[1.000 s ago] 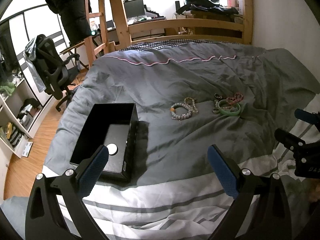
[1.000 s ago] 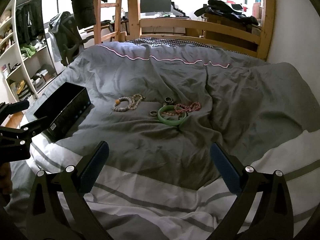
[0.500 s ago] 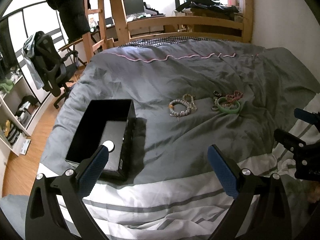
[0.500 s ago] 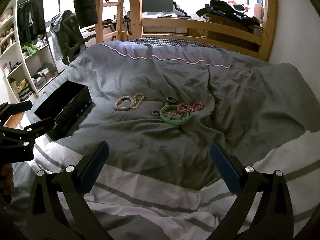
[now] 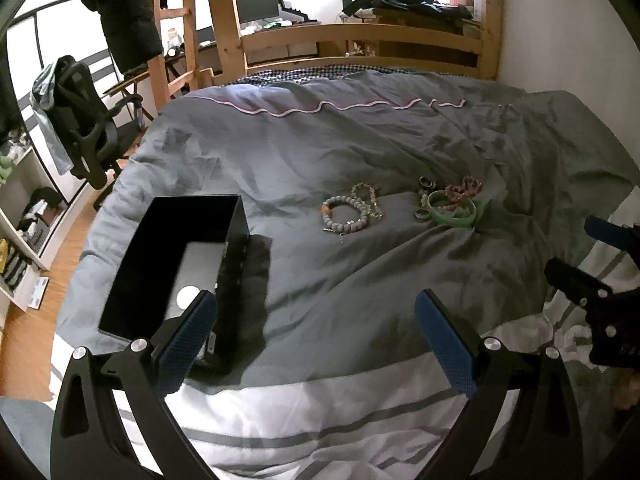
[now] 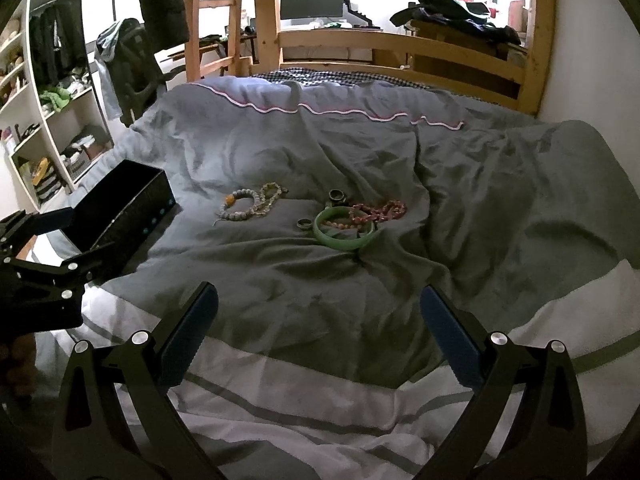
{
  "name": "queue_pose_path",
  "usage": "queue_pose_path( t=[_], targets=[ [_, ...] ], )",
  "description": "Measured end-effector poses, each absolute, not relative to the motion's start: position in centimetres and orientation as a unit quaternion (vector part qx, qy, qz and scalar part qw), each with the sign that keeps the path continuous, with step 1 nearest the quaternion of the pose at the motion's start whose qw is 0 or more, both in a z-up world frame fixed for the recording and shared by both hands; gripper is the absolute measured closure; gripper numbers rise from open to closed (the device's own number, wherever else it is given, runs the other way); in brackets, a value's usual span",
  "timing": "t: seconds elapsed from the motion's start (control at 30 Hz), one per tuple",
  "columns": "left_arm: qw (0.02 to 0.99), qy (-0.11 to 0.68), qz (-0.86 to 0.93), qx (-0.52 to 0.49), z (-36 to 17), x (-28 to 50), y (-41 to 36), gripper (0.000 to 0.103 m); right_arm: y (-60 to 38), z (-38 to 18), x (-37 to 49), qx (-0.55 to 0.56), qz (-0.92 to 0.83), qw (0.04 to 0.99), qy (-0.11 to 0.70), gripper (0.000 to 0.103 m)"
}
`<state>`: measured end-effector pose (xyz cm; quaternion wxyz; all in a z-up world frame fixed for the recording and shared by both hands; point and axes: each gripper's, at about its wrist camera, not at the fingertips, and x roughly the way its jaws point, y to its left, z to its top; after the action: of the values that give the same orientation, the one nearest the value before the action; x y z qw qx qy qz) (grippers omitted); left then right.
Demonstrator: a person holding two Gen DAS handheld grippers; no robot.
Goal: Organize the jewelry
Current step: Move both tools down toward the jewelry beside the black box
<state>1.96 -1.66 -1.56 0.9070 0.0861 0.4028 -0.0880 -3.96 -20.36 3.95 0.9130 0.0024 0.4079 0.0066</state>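
Comparing the left wrist view with a second ago, the black box [image 5: 176, 264] and jewelry [image 5: 400, 208] are seen farther off; the left gripper [image 5: 316, 340] is spread wide, empty. In the right wrist view, the right gripper [image 6: 320, 332], equally wide, is hardly shifted; nothing is yet collected.

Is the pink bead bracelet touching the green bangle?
Touching. The right wrist view shows the pink bead bracelet draped over the green bangle rim and into its ring.

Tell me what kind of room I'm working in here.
Most likely a bedroom with a study corner: a grey duvet on a wooden bunk frame, a monitor behind it, and an office chair.
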Motion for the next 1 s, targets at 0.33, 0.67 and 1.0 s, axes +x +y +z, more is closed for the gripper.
queue_pose_path(
  t=[0.33,0.67,1.0],
  targets=[
    [0.897,0.416,-0.133,0.073,-3.1,6.3,-4.5,0.006,-23.3,2.2,1.7,0.021,-0.011,0.907,0.421,0.005],
    [0.877,0.455,-0.135,0.076,-8.5,15.0,-7.9,0.029,-25.7,-4.2,9.7,0.069,0.002,0.877,0.476,0.032],
    [0.86,0.485,-0.154,0.027,-12.2,17.6,-7.3,0.046,-25.1,-7.8,11.5,0.048,-0.03,0.862,0.504,0.058]
  ],
)
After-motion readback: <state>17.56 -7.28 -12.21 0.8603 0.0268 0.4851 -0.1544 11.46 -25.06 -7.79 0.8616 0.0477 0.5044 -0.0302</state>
